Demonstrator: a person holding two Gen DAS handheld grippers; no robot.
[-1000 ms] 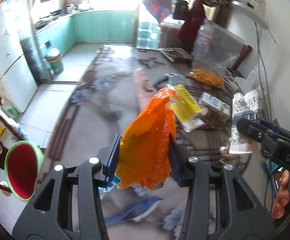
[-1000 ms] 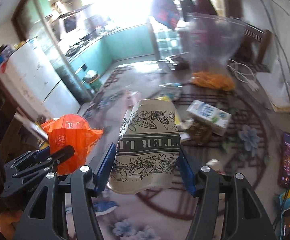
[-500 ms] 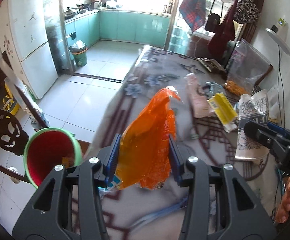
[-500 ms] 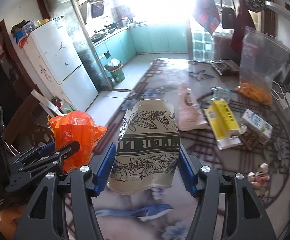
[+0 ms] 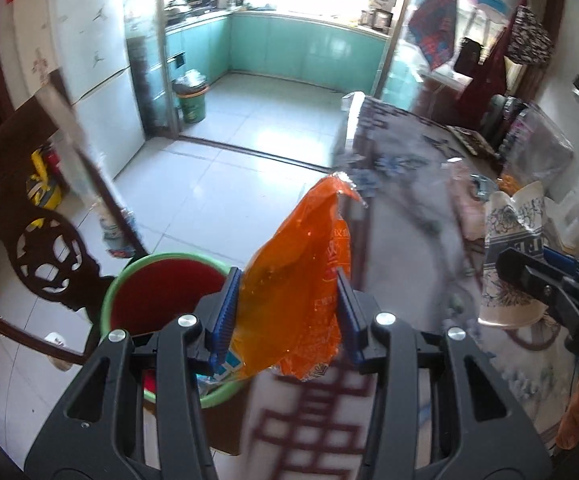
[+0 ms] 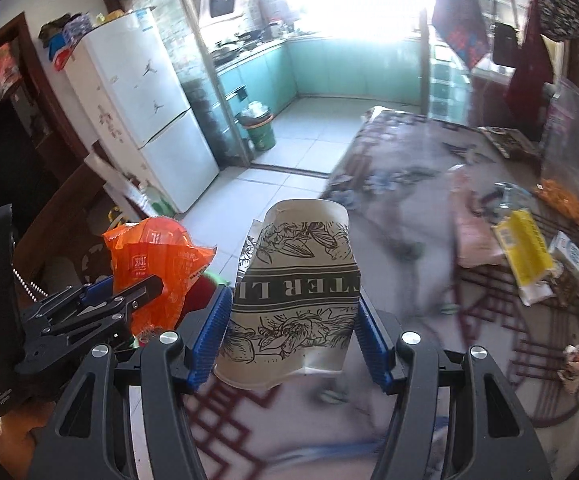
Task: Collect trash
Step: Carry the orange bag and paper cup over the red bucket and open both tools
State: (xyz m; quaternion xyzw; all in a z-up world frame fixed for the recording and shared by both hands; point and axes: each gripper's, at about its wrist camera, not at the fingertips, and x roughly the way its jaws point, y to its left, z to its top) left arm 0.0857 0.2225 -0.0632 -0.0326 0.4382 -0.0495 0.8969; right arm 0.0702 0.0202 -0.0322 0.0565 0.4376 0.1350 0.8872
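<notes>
A bin (image 5: 161, 300) stands on the floor at the bench's (image 5: 405, 240) left edge. The left gripper (image 5: 287, 316) holds a wrapper (image 5: 301, 280) beside the bin; to its right, the right gripper (image 6: 291, 332) holds a paper cup (image 6: 297, 292) over the bench.

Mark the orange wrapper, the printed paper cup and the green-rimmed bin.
orange wrapper (image 5: 297, 288): left wrist view, middle of the crinkled film.
printed paper cup (image 6: 293, 296): right wrist view, on the lettered band.
green-rimmed bin (image 5: 129, 280): left wrist view, on the green rim.
</notes>
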